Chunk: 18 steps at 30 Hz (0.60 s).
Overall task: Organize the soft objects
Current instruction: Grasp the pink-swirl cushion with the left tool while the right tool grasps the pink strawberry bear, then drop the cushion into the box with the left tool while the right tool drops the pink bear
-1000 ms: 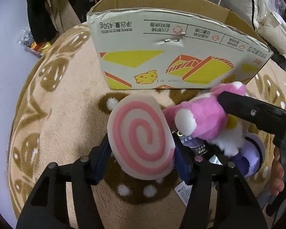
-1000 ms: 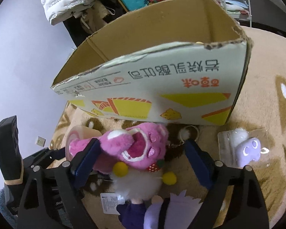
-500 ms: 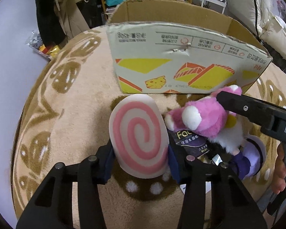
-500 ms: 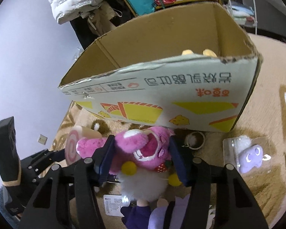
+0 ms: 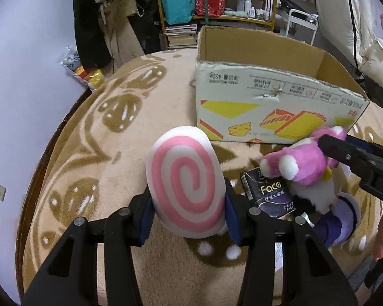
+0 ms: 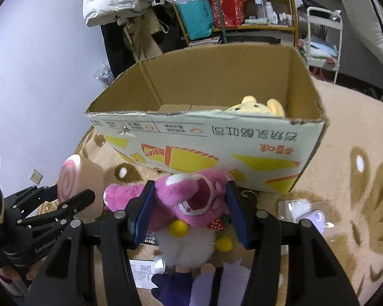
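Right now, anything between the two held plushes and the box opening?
Only the cardboard box's near wall. The swirl plush in the left gripper and the pink plush in the right gripper sit below its rim. A yellow plush already fills the box's right end.

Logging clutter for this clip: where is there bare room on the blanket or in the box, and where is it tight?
Free: the blanket left of the cardboard box and swirl plush; the box's left half, beside the yellow plush; blanket right of the box. Crowded: in front of the box, around the pink plush, Face packet, and small packaged toy.
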{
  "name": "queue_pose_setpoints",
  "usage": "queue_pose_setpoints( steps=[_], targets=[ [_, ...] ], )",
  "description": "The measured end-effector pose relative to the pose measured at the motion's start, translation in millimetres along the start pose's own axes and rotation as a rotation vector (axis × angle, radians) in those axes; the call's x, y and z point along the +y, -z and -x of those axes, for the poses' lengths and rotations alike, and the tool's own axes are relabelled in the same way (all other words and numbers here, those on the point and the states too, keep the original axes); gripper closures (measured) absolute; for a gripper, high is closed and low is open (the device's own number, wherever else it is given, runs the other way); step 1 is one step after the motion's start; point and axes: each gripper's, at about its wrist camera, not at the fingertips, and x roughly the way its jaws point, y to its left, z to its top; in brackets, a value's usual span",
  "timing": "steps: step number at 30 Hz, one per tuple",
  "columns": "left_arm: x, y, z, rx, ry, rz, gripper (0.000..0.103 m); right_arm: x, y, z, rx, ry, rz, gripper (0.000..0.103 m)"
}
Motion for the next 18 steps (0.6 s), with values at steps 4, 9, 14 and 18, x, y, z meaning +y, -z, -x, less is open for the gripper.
queue_pose_setpoints(
  steps=[4, 9, 14, 18],
  targets=[
    [-2, -1, 14, -0.073, -0.004, -0.013, 0.057, 3, 3, 14, -0.033, 0.023, 0.014, 0.045],
    [-4, -2, 36, -0.175, -0.061, -0.023, 0.057, 4, 3, 42, -0.107, 0.051, 0.011, 0.045],
    [4, -3, 61, -0.271, -0.072, 0.009, 0.057, 6, 3, 77, -0.197, 0.076, 0.008, 0.046],
    [3, -3, 86, -0.363, -0.073, 0.004, 0.057, 5, 3, 103, -0.263, 0.086, 0.010, 0.046]
  ],
)
